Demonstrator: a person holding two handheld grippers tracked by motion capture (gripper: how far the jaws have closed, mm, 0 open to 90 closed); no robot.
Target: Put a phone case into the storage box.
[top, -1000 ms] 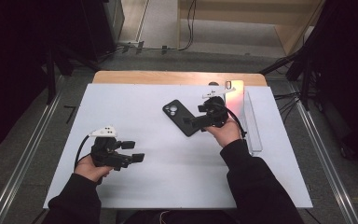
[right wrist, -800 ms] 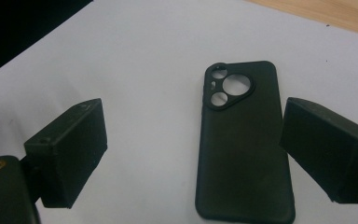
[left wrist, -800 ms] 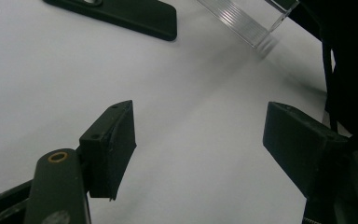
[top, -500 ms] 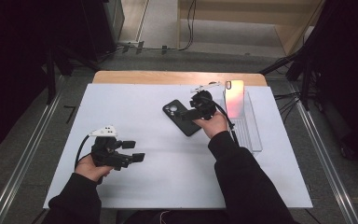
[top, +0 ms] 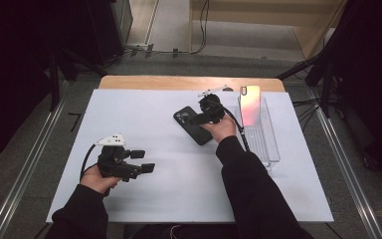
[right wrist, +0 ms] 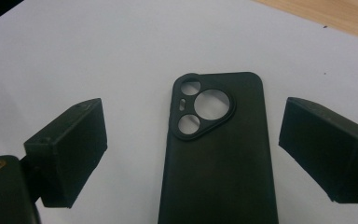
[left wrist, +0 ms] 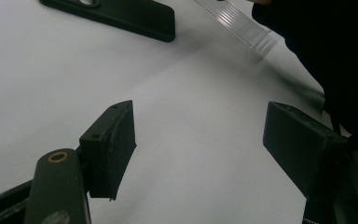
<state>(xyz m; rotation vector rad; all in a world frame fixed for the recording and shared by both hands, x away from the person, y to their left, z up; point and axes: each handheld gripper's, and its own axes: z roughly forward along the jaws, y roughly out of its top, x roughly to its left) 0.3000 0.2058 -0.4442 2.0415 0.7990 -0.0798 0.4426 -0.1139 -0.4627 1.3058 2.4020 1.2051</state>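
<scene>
High view: a matte white sheet covers the wooden tabletop [top: 189, 82]; grey floor and dark stands surround it; the black phone case [top: 191, 125] lies far of centre, the right gripper [top: 199, 118] just over it, a clear ribbed tray [top: 266, 144] to the right holding a glossy pink phone [top: 250, 104]; the left gripper [top: 142, 162] sits near-left.

Left gripper view: jaws spread over bare sheet.

Right gripper view: blocky jaws stand apart either side of the smooth, rounded case, three camera holes showing.

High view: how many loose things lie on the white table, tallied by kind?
Black phone case: 1, flat on the white table, with the right hand-held gripper open over it.
Phone: 1, pinkish back up, in the tray.
Clear tray: 1.
Total: 3. The left hand-held gripper is open, holding nothing.
</scene>
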